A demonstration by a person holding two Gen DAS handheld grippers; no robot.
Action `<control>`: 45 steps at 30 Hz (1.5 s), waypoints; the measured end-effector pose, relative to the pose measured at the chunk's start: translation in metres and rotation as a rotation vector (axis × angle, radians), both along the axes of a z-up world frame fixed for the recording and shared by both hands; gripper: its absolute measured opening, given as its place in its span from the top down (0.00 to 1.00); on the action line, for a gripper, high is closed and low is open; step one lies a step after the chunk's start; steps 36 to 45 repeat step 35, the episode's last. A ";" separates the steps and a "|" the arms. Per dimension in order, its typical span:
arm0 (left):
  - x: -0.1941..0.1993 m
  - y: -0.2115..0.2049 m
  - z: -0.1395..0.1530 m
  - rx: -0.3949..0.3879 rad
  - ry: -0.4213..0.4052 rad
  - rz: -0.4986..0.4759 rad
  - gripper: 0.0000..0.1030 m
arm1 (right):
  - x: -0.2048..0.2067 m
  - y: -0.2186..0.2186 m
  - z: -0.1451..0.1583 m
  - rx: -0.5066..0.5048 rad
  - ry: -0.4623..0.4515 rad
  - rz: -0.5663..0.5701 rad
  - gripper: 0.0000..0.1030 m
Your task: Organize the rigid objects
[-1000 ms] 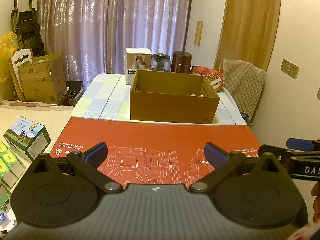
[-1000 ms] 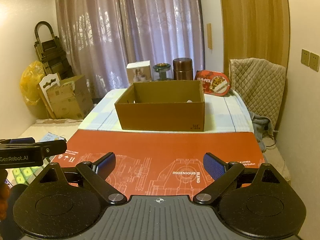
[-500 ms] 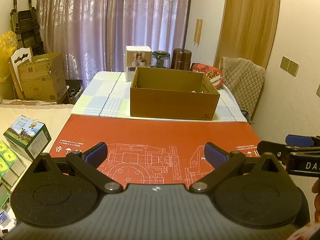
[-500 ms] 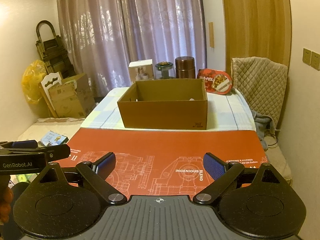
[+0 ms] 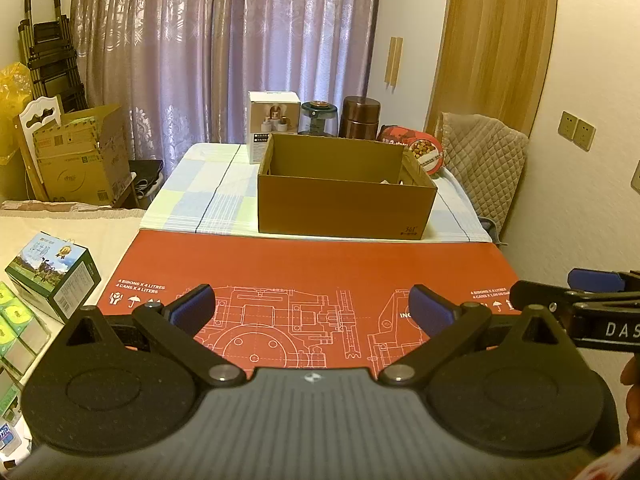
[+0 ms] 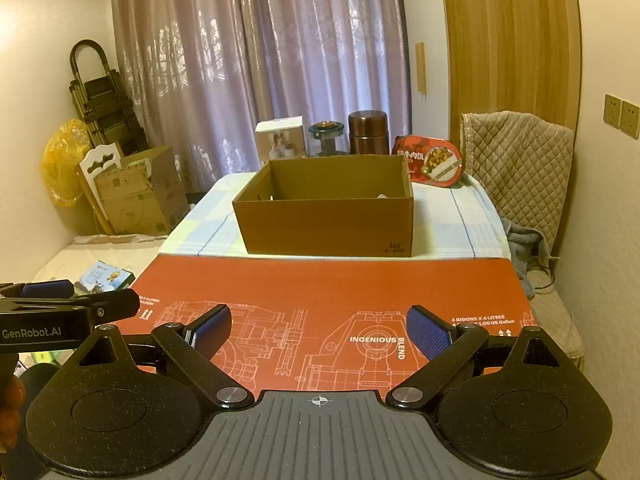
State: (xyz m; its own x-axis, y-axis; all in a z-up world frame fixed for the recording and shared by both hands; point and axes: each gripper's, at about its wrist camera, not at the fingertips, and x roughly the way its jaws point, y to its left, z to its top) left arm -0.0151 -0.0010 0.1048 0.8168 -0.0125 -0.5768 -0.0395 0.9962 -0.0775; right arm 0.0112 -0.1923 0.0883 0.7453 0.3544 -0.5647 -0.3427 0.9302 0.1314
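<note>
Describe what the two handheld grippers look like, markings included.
Both are matte black: round pivot discs, angled link arms with silver pins, blue ribbed pads, grey ribbed body. The left gripper reads "GenRobot.AI" along its side; the right gripper shows "DAS", cut off.

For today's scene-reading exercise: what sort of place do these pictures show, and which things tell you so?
Probably a room in a home, perhaps a bedroom: long mauve curtains, a quilted beige blanket draped at the right, and a checked cloth under an open brown cardboard box.

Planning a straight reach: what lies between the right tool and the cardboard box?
Only bare red mat between the right tool and cardboard box, shown in the right wrist view.
</note>
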 end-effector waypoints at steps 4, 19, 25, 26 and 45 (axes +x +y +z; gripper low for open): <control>0.000 0.000 0.000 0.000 0.001 -0.001 0.02 | 0.000 0.000 -0.001 0.001 0.001 -0.002 0.11; 0.001 0.001 -0.003 -0.001 0.008 -0.005 0.01 | 0.001 -0.003 -0.004 0.000 0.008 -0.007 0.11; 0.002 0.001 -0.005 0.001 0.009 -0.009 0.01 | 0.001 -0.003 -0.005 0.000 0.010 -0.009 0.11; 0.002 0.002 -0.005 0.001 0.010 -0.010 0.01 | 0.001 -0.003 -0.006 0.000 0.011 -0.009 0.11; 0.002 0.001 -0.011 0.006 0.020 -0.011 0.01 | 0.000 -0.002 -0.011 -0.001 0.017 -0.012 0.11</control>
